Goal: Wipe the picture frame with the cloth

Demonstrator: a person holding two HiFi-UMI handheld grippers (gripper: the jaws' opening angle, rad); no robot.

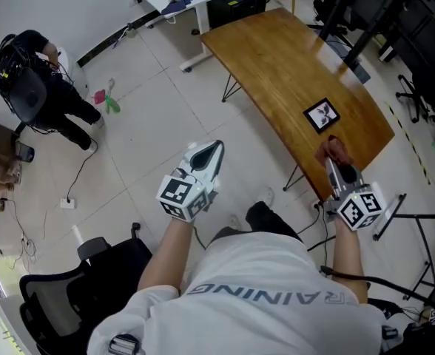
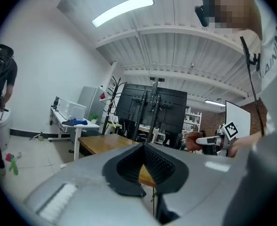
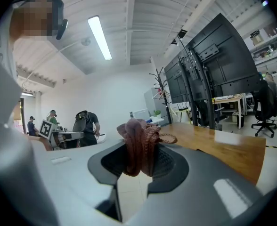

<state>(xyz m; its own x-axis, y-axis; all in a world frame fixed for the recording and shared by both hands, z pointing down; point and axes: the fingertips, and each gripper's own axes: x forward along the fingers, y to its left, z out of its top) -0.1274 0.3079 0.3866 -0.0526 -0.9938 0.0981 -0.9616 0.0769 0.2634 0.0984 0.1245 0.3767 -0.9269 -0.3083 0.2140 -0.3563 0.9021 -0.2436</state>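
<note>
Your right gripper (image 1: 337,170) is clamped on the bunched cloth (image 3: 139,145) and sits at the counter (image 1: 277,58) edge, looks staged to wipe. Frame (image 1: 322,115) lies flat on the counter at its 12 o'clock, not touching. Left gripper (image 1: 206,157) is closed and empty, off-counter at 9 o'clock, probably spare to steady the frame.

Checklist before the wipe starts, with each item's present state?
1. Cloth pinched in right tongs: ok.
2. Picture frame flat on the table, unobstructed: ok.
3. Cloth touching the frame: not ok, it hangs short of it near the table's edge.
4. Left tongs shut, empty, off the table: ok.
5. Frame steadied by anything: not ok.
6. Where the frame is dirty: cannot tell.
</note>
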